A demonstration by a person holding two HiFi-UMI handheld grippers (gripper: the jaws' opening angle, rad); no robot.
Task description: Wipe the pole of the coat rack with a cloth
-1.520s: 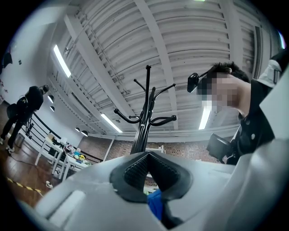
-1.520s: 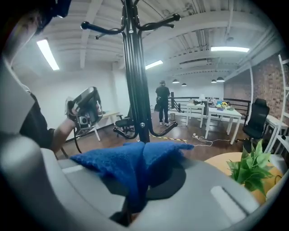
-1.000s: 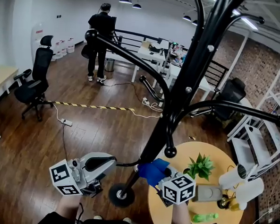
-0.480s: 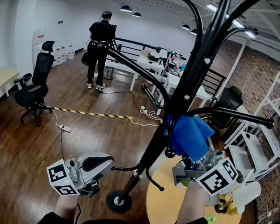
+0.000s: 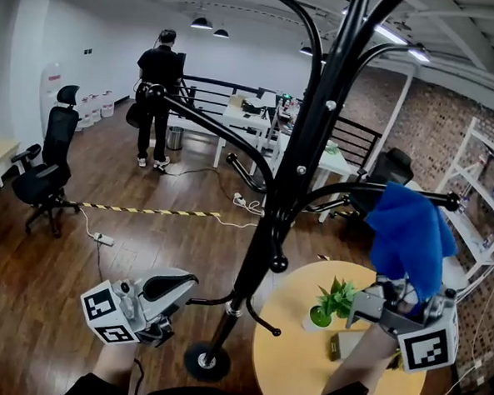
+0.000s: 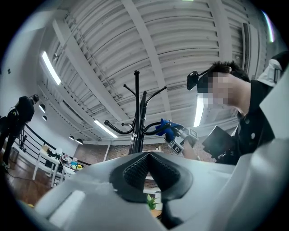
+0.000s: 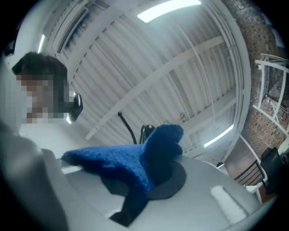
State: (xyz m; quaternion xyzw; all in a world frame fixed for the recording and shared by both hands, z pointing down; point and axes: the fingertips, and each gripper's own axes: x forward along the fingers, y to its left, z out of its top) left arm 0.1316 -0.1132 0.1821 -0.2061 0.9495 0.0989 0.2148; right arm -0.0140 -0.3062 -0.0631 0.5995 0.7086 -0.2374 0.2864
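The black coat rack pole point(image 5: 291, 183) rises from its round base point(image 5: 206, 362) past several curved arms. My right gripper point(image 5: 396, 290) is raised at the right, shut on a blue cloth point(image 5: 408, 232). The cloth sits beside the knob of a right-hand arm point(image 5: 453, 201), well clear of the pole. In the right gripper view the cloth point(image 7: 131, 161) bulges out of the right gripper point(image 7: 145, 180). My left gripper point(image 5: 190, 279) is low, just left of the pole, shut with nothing seen in it. The left gripper view looks up past the left gripper point(image 6: 148, 155) at the rack point(image 6: 137, 117).
A round wooden table point(image 5: 294, 375) with a potted plant point(image 5: 334, 300) stands right of the base. Low hooks point(image 5: 261, 319) stick out from the pole. A person point(image 5: 158, 87) stands far back, an office chair point(image 5: 45, 159) at left, white shelving point(image 5: 480, 207) at right.
My right gripper has carried the blue cloth up and to the right, from low against the pole to near the tip of a right-hand arm. The left gripper has barely moved.
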